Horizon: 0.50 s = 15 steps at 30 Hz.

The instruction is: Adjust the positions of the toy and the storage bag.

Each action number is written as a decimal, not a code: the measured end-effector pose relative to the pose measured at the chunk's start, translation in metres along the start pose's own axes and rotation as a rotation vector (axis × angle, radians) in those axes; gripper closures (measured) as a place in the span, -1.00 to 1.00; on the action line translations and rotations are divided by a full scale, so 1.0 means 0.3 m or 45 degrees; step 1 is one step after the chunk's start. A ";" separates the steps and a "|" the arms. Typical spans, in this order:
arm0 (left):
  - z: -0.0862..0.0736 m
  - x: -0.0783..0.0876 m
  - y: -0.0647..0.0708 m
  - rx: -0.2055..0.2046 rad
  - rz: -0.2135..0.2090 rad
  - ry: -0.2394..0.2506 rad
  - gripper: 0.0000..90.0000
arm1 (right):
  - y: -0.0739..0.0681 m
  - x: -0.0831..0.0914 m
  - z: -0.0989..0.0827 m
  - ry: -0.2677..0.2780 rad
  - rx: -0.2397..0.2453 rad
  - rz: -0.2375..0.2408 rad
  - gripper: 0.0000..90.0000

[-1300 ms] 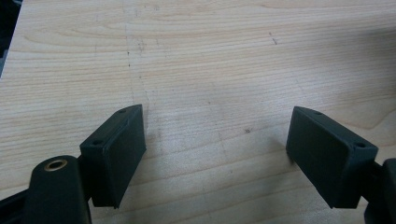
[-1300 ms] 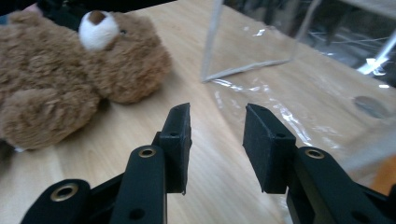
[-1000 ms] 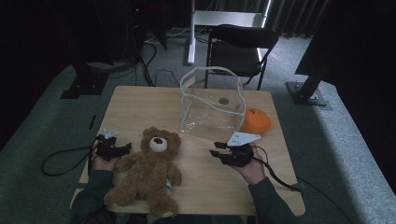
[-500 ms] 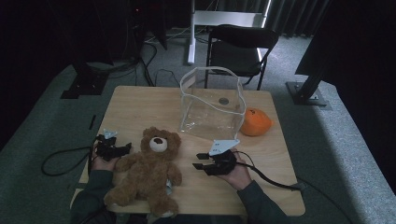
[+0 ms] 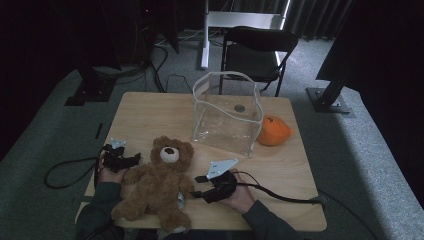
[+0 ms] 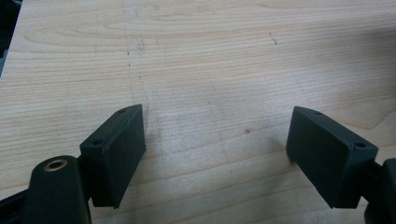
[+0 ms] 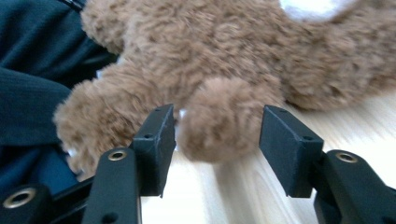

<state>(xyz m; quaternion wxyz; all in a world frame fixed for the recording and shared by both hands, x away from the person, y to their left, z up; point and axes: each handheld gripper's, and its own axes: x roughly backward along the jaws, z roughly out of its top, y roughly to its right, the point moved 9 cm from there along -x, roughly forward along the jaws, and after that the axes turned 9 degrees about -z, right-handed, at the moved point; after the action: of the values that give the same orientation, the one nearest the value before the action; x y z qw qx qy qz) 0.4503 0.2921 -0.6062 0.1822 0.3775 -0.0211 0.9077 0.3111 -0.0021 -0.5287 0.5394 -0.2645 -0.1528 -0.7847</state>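
Right gripper (image 7: 215, 140), jaws just opening, straddles the teddy bear's (image 5: 160, 187) arm (image 7: 222, 119) at the table's (image 5: 280, 195) seven o'clock; we should push deeper before closing, pinching stuffing, not fur.

There is no text, label, brand, number or sign that can be read in these pictures.
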 end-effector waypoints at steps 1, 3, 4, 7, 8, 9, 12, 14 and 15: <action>0.000 0.000 0.000 0.000 0.000 0.000 -0.55 | -0.008 -0.008 0.000 0.006 -0.001 0.015 -0.06; 0.000 0.000 0.000 0.000 0.000 0.000 -0.55 | -0.006 -0.026 -0.012 -0.014 -0.026 0.019 -0.10; 0.000 0.000 0.000 0.000 0.000 0.000 -0.55 | -0.004 -0.037 -0.022 -0.031 -0.040 0.024 -0.11; 0.000 0.000 0.000 0.001 0.000 0.001 -0.55 | -0.009 -0.061 -0.036 -0.051 -0.062 0.044 -0.05; 0.000 0.000 0.000 0.001 0.000 0.001 -0.55 | -0.007 -0.067 -0.037 -0.051 -0.072 0.047 -0.02; 0.000 0.000 0.000 0.001 0.000 0.001 -0.55 | -0.006 -0.071 -0.040 -0.057 -0.083 0.050 0.05; 0.000 0.000 0.000 0.001 0.000 0.001 -0.55 | 0.004 -0.082 -0.055 -0.094 -0.067 0.048 0.42; 0.000 0.000 0.000 0.001 0.000 0.001 -0.55 | 0.006 -0.079 -0.056 -0.093 -0.054 0.032 0.63; 0.000 0.000 0.000 0.001 0.000 0.001 -0.55 | 0.009 -0.074 -0.053 -0.083 -0.045 0.023 0.70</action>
<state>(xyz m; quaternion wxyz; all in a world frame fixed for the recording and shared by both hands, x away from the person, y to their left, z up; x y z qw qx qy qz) 0.4504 0.2920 -0.6062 0.1821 0.3772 -0.0207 0.9078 0.3158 0.0057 -0.5546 0.5365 -0.3010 -0.1539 -0.7732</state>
